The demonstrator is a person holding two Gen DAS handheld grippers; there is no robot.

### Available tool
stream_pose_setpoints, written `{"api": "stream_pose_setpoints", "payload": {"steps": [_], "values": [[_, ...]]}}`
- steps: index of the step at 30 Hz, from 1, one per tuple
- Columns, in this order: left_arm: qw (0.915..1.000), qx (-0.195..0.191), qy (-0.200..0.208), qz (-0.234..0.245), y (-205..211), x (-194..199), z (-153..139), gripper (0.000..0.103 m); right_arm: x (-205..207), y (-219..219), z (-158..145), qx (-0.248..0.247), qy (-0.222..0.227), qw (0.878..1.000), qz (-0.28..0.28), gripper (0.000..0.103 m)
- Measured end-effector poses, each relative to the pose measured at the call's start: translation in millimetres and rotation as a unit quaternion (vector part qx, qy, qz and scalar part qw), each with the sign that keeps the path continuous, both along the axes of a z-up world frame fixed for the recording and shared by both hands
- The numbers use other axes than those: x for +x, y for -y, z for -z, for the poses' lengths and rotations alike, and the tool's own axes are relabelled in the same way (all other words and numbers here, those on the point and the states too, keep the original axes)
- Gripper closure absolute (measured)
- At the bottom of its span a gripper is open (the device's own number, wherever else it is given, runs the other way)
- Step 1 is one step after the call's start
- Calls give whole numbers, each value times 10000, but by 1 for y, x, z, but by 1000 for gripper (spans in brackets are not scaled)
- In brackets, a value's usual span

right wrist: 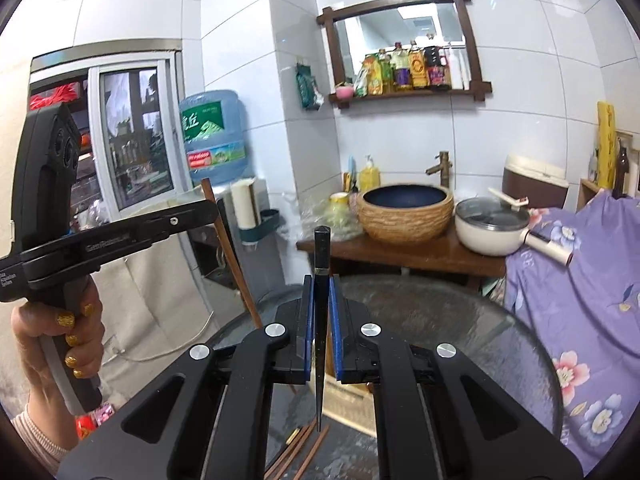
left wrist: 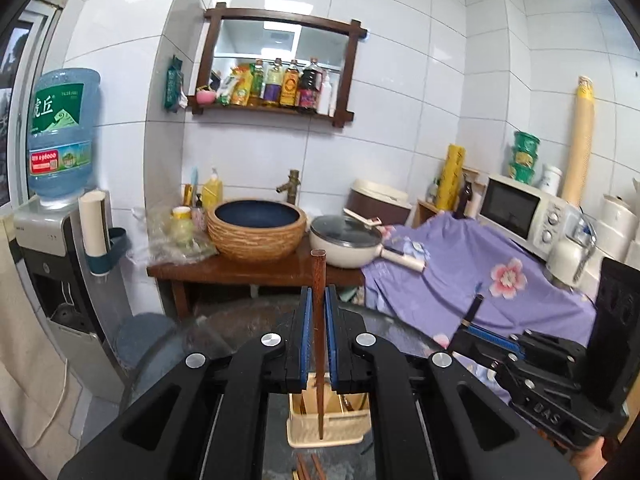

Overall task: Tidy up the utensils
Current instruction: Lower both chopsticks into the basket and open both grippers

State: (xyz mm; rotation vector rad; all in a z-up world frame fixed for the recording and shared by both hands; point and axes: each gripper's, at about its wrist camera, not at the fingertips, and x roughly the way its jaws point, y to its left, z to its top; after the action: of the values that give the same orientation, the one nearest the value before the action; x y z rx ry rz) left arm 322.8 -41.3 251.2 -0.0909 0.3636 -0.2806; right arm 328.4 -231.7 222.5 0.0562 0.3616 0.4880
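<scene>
My left gripper (left wrist: pixel 318 300) is shut on a brown wooden chopstick (left wrist: pixel 319 280) held upright, its lower tip hanging over the beige utensil holder (left wrist: pixel 328 420) on the glass table. My right gripper (right wrist: pixel 321 292) is shut on a black chopstick (right wrist: pixel 321 256), also upright, its tip above several loose brown chopsticks (right wrist: pixel 298 452) lying on the table. The right gripper shows at the right of the left wrist view (left wrist: pixel 492 336) with the black chopstick. The left gripper body and its brown chopstick (right wrist: pixel 232 248) show at the left of the right wrist view. The holder (right wrist: pixel 348 396) is partly hidden there.
A round glass table (right wrist: pixel 480 344) lies below both grippers. Behind it a wooden stand carries a woven basin (left wrist: pixel 256 228) and a white pot (left wrist: pixel 346 246). A purple floral cloth (left wrist: pixel 480 276) covers the right side. A water dispenser (left wrist: pixel 60 216) stands left, a microwave (left wrist: pixel 520 212) right.
</scene>
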Motion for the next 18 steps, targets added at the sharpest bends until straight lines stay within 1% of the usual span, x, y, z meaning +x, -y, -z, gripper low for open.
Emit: {"api": "stream_pose_setpoints", "payload": {"steps": [3, 6, 9, 12, 15, 18], "values": [[9999, -114, -14, -66, 3, 14, -7, 97, 10, 1, -14, -52, 133, 9998, 147, 95], [9996, -220, 26, -177, 5, 27, -9, 97, 21, 4, -23, -97, 252, 9991, 324, 95], [9995, -253, -51, -202, 9, 39, -3, 97, 32, 7, -22, -142, 323, 9981, 498, 95], [9994, -221, -183, -215, 13, 46, 10, 97, 46, 10, -12, -97, 218, 9979, 597, 95], [9991, -184, -313, -220, 17, 54, 25, 97, 57, 9, 6, -152, 123, 9977, 643, 95], [9989, -68, -395, -226, 21, 59, 43, 97, 63, 7, 29, -221, 42, 9976, 650, 95]]}}
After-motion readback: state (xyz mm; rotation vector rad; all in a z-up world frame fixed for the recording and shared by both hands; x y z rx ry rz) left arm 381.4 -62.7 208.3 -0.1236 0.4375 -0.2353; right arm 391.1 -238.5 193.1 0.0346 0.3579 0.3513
